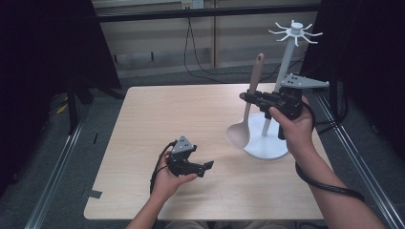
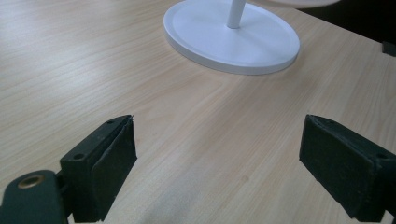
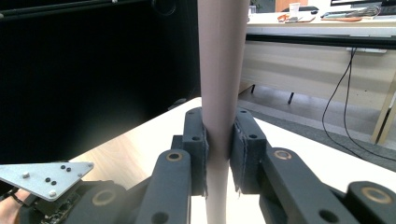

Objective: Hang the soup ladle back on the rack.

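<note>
Ladle clamped mid-handle in right gripper fingers, upright, lifted above tabletop beside white hook stand. Left gripper fingers wide apart, empty. Probably left: hanging on hook; handle hole unclear.

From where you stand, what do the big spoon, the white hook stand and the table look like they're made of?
The spoon looks like matte silicone or plastic: even pinkish-beige, no shine. The stand seems to be smooth white plastic or painted metal, with a soft sheen on its round base; I can't tell which. The table shows pale wood grain, probably a laminate top.
</note>
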A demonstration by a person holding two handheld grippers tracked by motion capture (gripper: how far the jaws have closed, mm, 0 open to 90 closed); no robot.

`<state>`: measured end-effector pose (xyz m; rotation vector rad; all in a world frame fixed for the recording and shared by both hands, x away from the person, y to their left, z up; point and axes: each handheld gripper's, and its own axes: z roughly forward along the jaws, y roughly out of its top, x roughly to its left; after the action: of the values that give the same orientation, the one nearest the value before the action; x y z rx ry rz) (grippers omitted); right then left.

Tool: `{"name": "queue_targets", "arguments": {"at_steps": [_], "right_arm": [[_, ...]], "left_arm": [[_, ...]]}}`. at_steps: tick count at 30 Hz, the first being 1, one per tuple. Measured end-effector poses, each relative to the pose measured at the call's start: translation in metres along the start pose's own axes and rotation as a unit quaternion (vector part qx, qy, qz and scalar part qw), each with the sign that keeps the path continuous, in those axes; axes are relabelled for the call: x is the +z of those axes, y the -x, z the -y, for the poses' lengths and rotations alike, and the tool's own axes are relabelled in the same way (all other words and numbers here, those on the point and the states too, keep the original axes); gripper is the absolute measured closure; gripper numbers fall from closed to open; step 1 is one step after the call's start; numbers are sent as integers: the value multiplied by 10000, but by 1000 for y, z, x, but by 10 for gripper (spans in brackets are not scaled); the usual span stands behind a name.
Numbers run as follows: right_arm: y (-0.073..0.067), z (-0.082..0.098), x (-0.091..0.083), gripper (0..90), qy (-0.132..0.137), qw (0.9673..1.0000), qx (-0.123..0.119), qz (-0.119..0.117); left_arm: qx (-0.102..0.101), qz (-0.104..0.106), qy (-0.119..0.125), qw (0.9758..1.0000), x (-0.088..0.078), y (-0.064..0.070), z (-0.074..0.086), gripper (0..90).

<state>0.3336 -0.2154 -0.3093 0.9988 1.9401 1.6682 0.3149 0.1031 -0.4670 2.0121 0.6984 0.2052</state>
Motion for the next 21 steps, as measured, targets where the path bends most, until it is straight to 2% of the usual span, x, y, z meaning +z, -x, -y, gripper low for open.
{"name": "queue_targets", "arguments": {"at_steps": [4, 13, 21], "right_arm": [[2, -6, 0, 777, -4, 10000, -19, 16], [7, -16, 2, 777, -68, 9998, -164, 124], [8, -23, 0, 777, -17, 9998, -154, 129]], "left_arm": [[-1, -57, -62, 10000, 0, -2, 2, 103], [-41, -13, -50, 10000, 2, -3, 2, 100], [-26, -2, -58, 10000, 3, -2, 2, 100]]}}
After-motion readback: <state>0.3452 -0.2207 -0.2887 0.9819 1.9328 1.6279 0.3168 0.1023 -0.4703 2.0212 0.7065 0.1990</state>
